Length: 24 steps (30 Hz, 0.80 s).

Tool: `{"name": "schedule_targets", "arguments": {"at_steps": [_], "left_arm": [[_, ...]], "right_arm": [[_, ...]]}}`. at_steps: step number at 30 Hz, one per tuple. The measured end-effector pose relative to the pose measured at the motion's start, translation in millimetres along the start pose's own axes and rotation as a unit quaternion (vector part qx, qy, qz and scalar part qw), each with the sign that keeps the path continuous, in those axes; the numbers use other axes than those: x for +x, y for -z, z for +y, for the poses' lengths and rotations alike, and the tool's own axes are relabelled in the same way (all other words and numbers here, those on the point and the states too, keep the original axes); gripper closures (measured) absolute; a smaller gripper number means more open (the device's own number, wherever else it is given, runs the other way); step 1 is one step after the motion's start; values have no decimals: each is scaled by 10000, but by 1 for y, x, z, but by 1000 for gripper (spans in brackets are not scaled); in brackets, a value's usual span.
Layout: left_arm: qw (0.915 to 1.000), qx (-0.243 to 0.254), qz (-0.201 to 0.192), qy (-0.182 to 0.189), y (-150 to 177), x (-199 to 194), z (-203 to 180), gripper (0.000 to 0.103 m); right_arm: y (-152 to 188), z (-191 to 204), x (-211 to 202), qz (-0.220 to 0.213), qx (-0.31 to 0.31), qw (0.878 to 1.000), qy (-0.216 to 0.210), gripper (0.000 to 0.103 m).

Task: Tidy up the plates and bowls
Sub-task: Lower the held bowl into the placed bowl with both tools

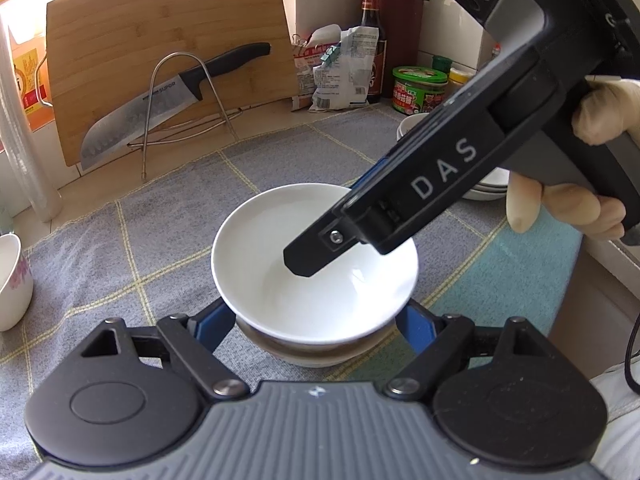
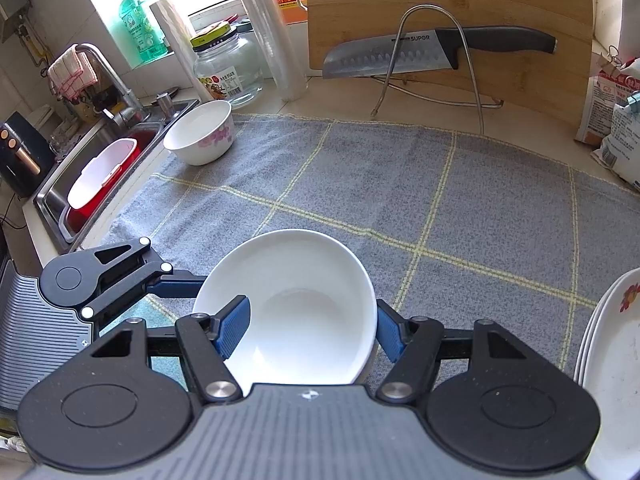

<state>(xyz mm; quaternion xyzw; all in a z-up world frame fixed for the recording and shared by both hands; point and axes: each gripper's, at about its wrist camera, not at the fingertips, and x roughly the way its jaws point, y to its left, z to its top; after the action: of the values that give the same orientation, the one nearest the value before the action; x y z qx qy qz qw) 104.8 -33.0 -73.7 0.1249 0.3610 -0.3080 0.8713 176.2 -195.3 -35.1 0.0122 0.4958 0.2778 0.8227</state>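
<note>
Plain white bowl [image 1: 256,280], glazed and glossy, nested in a second bowl [image 1: 316,354] with a darker rim, mid-cloth near the front edge of the counter. Looks hard, stiff and brittle: no give under the pads, likely to chip if knocked against the one below. Probably light enough for a one-sided hold, though slick glaze on a thin wall invites slipping or tilting. Best purchase judged to be the rim wall, one finger inside and one outside, deep enough that the pads bear on the flare and not only on the lip.

Exactly that hold at the right gripper [image 2: 308,330]: closed on the upper bowl's wall, one blue pad down inside the basin, the other outside the rim, the tool slanting steeply down from a gloved hand [image 1: 592,120].

Left gripper [image 1: 316,320] about half spread, its blue pads flanking the lower bowl just under the upper rim. Cannot tell whether they press or only stand alongside, the contact hidden by the overhang.

Underneath, a grey checked cloth [image 2: 440,184] with yellow lines. Further out, a flowered bowl [image 2: 200,136] at the cloth's corner by the sink, and a stack of flowered plates [image 2: 612,360] at the other side. Behind, a knife [image 2: 400,56] on a wire stand against a bamboo board [image 2: 460,0].
</note>
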Motion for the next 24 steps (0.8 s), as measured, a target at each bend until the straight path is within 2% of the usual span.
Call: {"name": "schedule_targets", "arguments": {"at_steps": [12, 20, 24], "left_arm": [[9999, 160, 57, -3, 0, 3, -2, 13], [9998, 178, 38, -6, 1, 3, -1, 11], [9997, 234, -24, -12, 2, -6, -1, 11]], "right_arm": [[1, -2, -2, 37, 39, 10000, 4, 31], [-2, -5, -7, -68, 84, 9999, -13, 28], [-2, -4, -7, -103, 80, 9999, -25, 17]]}}
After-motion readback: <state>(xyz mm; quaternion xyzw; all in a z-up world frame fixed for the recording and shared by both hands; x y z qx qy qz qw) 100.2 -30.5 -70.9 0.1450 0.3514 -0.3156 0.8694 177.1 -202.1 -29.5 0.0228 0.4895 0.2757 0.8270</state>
